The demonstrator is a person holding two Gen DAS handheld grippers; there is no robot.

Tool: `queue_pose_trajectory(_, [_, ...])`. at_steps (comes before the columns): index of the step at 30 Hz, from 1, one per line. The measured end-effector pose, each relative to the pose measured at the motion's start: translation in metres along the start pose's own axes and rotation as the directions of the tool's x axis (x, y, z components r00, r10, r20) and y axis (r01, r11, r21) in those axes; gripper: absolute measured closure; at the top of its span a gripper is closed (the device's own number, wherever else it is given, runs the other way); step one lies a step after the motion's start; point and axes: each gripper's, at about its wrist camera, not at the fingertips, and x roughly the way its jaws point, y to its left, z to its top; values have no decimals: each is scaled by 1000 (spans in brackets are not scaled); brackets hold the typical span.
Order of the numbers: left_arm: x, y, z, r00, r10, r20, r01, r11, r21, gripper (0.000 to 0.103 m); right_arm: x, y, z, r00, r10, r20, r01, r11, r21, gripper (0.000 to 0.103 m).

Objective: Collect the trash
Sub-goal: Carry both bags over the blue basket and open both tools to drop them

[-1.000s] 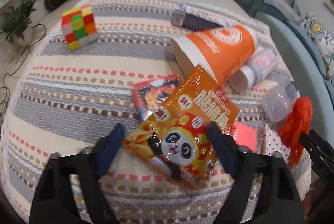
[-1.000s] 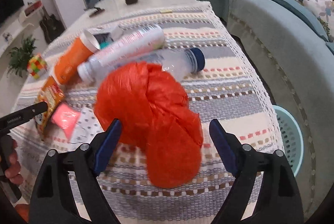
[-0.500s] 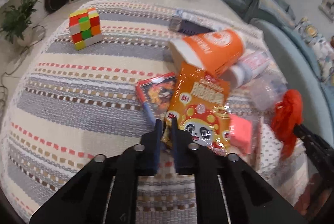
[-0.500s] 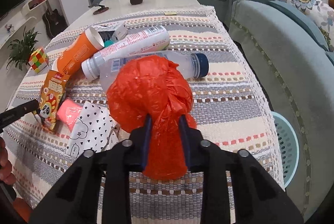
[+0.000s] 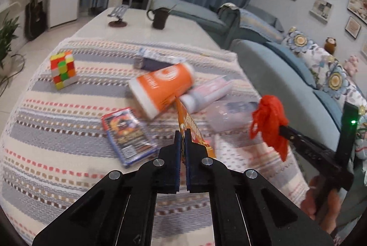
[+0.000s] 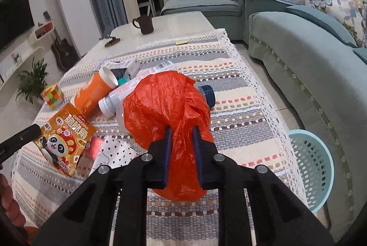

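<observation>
My left gripper (image 5: 181, 133) pinches an orange snack packet (image 5: 191, 124) with a panda print, its jaws closing the last bit. The packet hangs edge-on above the striped tablecloth (image 5: 57, 131). In the right wrist view the same snack packet (image 6: 65, 138) dangles from the left gripper (image 6: 37, 130) at the left. My right gripper (image 6: 182, 131) squeezes the neck of a crumpled orange-red plastic bag (image 6: 165, 103), its jaws also closing. That plastic bag (image 5: 268, 117) shows lifted off the cloth on the right gripper (image 5: 283, 129).
An orange paper cup (image 5: 160, 90), a white bottle (image 5: 206, 94) and a clear bottle (image 5: 229, 113) lie together mid-table. A game case (image 5: 127, 133) and a colour cube (image 5: 63, 69) sit to the left. A light blue basket (image 6: 314, 163) stands on the floor by the sofa (image 6: 309, 67).
Both grippers went from wide open to shut. The left one has lifted the snack packet off the cloth and turned it edge-on. The right one has raised the plastic bag slightly.
</observation>
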Motion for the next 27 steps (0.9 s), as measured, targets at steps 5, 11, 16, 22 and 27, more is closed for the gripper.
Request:
queue_pose_trajectory(5, [-15, -22, 7, 998, -46, 43, 46, 999, 22, 102, -9, -5, 0, 1000, 3, 31, -3, 1000, 16, 88])
queue_pose_trajectory(11, [-28, -55, 23, 991, -99, 89, 91, 992, 82, 102, -38, -19, 3, 994, -11, 109, 6, 999, 46, 88])
queue_pose_trajectory(16, [-27, -103, 34, 979, -178, 103, 159, 973, 169, 102, -76, -54, 11, 981, -71, 179, 55, 994, 96, 88])
queue_pose_trajectory(22, [-4, -180, 40, 953, -293, 73, 265, 928, 263, 102, -113, -120, 17, 957, -196, 213, 157, 970, 188, 88])
queue_pose_trajectory(27, [32, -244, 33, 923, -385, 5, 366, 881, 299, 102, -119, -175, 9, 939, -303, 162, 257, 933, 253, 88])
